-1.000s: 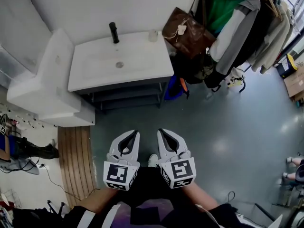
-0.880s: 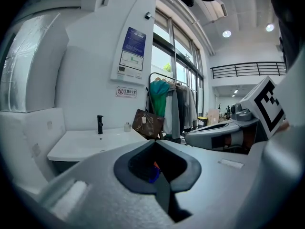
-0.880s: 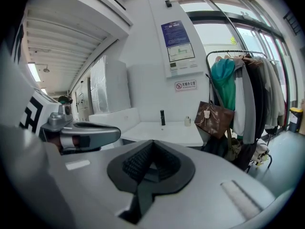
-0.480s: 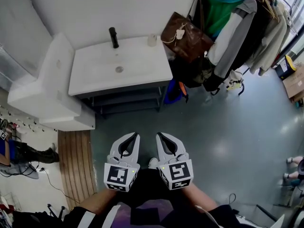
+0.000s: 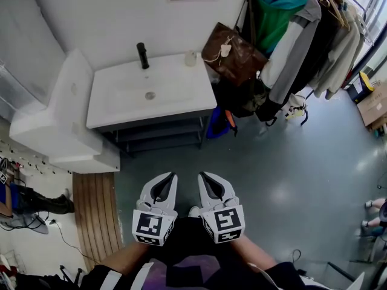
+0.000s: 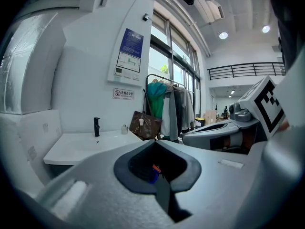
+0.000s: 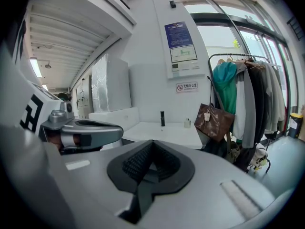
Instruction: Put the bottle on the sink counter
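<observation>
A small pale bottle (image 5: 191, 58) stands at the back right corner of the white sink counter (image 5: 175, 92), right of the black tap (image 5: 143, 55). It shows small and far in the left gripper view (image 6: 124, 129) and the right gripper view (image 7: 187, 123). My left gripper (image 5: 171, 176) and right gripper (image 5: 202, 176) hang side by side over the grey floor, well short of the counter. Both are shut with nothing between the jaws, as the left gripper (image 6: 153, 145) and right gripper (image 7: 151, 145) also show in their own views.
A brown bag (image 5: 233, 53) hangs just right of the counter, beside a rack of coats (image 5: 302, 35). White boxy units (image 5: 57, 110) stand left of the sink, with a wooden board (image 5: 94, 213) on the floor. Grey floor (image 5: 272, 162) lies between me and the counter.
The head view has tilted up: the sink sits lower in the picture and a wall sign has come into view. Both grippers stay where they were, still shut.
</observation>
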